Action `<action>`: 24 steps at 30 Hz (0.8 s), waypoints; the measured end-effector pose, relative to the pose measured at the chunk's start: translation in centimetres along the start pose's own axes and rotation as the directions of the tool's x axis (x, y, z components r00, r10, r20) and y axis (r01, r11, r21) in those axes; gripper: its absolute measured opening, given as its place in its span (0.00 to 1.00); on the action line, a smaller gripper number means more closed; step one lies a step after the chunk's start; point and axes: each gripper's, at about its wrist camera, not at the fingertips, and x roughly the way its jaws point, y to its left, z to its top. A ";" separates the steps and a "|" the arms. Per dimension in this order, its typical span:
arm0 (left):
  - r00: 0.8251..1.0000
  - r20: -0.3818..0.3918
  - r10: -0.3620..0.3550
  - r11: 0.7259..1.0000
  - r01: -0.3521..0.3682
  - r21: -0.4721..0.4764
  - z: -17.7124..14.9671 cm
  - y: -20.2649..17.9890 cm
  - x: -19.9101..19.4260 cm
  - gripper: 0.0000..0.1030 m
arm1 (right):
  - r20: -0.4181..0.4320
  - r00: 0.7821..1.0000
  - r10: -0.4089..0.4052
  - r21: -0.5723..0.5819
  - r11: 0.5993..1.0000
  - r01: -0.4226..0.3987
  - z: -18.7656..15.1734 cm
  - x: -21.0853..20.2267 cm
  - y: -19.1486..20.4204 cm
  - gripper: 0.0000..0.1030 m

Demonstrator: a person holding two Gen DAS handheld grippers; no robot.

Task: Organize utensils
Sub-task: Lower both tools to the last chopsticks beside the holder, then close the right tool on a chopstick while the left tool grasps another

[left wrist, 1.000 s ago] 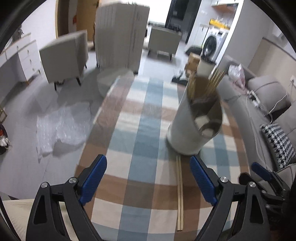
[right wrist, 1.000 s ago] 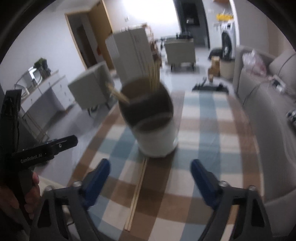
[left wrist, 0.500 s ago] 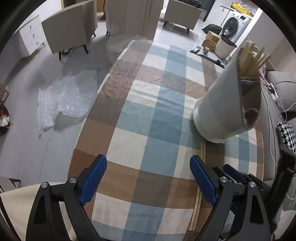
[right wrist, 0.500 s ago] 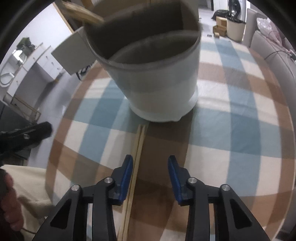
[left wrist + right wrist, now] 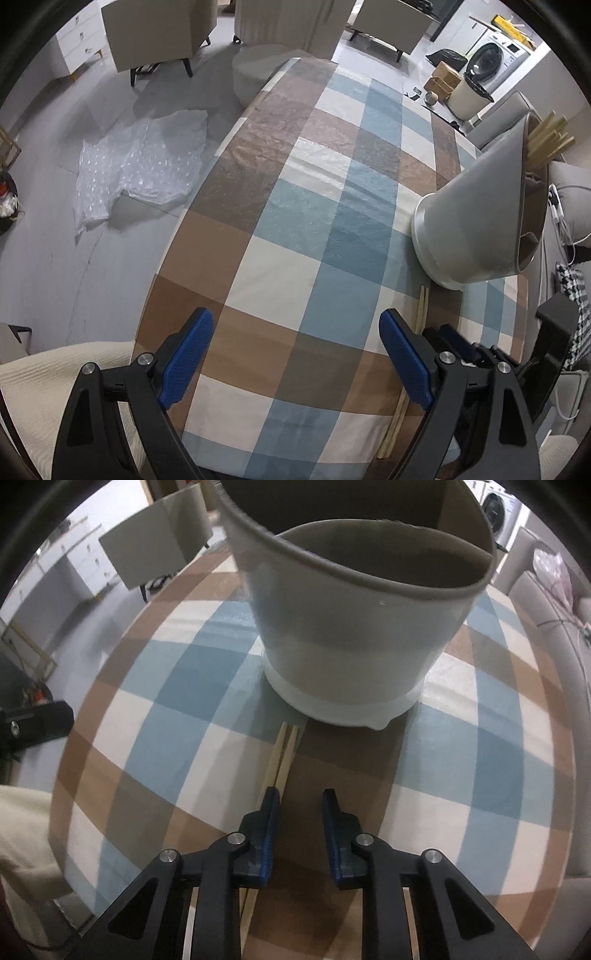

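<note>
Right gripper (image 5: 298, 805) has just been narrowing, nothing between its jaws; chopsticks (image 5: 282, 755) lie under its left finger, near the holder (image 5: 354, 635).

On the checked table (image 5: 295, 206) lie 2 chopsticks (image 5: 282, 753) beside 1 grey holder (image 5: 354, 642).

No legible text (none anywhere)

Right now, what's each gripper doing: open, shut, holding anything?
Left gripper: wide open, empty.
Right gripper: jaws have just been closing, now narrow but apart; chopsticks lie under its left finger, not between the pads.
</note>
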 end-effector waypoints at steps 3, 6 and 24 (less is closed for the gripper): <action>1.000 0.006 -0.005 1.000 0.005 0.000 0.1 0.1 -0.2 0.86 | -0.008 1.000 -0.019 -0.032 0.999 0.019 -0.2 -0.2 0.6 0.16; 1.000 0.013 -0.013 1.000 0.013 -0.007 0.1 0.4 -0.5 0.86 | -0.020 0.999 -0.032 -0.028 0.999 0.032 0.1 -0.4 0.6 0.16; 0.998 0.005 -0.066 0.995 0.067 -0.077 0.7 2.3 -1.2 0.86 | -0.068 0.998 0.005 -0.007 1.000 -0.006 -2.2 0.0 1.5 0.05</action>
